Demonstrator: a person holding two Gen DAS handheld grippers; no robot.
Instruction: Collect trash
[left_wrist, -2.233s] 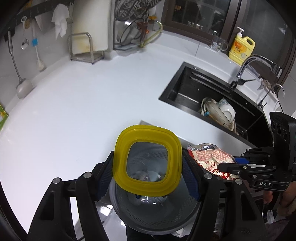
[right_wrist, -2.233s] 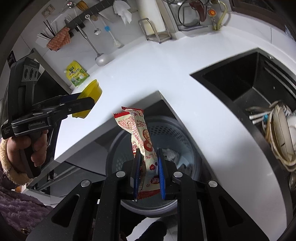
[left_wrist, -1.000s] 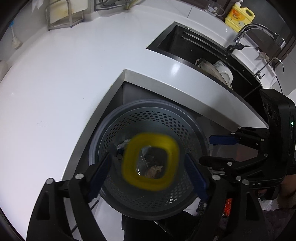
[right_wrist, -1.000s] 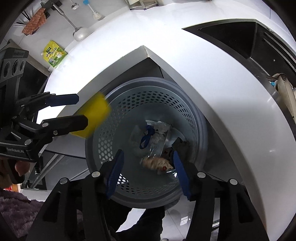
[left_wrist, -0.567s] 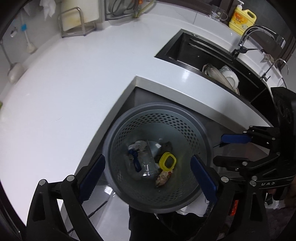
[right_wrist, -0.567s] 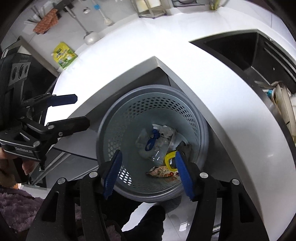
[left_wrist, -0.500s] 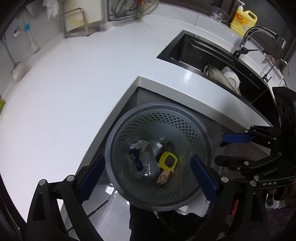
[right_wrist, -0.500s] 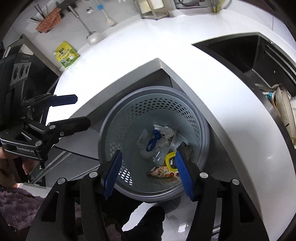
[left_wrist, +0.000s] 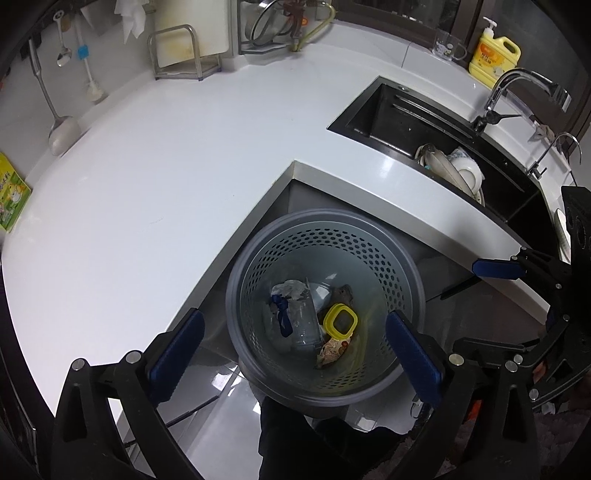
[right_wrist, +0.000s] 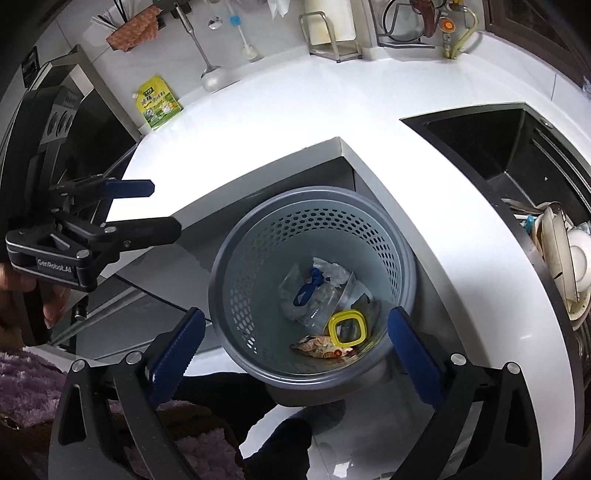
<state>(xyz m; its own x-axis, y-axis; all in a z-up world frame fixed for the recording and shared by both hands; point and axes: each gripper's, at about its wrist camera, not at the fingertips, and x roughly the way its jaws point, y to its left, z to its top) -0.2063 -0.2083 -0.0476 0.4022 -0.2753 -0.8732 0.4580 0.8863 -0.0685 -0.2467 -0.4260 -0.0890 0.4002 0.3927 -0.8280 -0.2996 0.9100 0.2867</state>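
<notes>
Left tongs (left_wrist: 293, 345) wide apart, nothing between; jaws just opened further. Right tongs (right_wrist: 295, 345) likewise, just sprung wide, empty. Both over grey perforated bin (left_wrist: 402, 269) tucked in the corner of white worktop (left_wrist: 166, 177). Yellow lid (left_wrist: 340, 320) and snack wrapper (left_wrist: 332, 350) lying at bin bottom beside crumpled clear plastic (left_wrist: 301, 319).

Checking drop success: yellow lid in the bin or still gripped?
In the bin. The yellow lid lies at the bottom of the grey basket, on a snack wrapper.
</notes>
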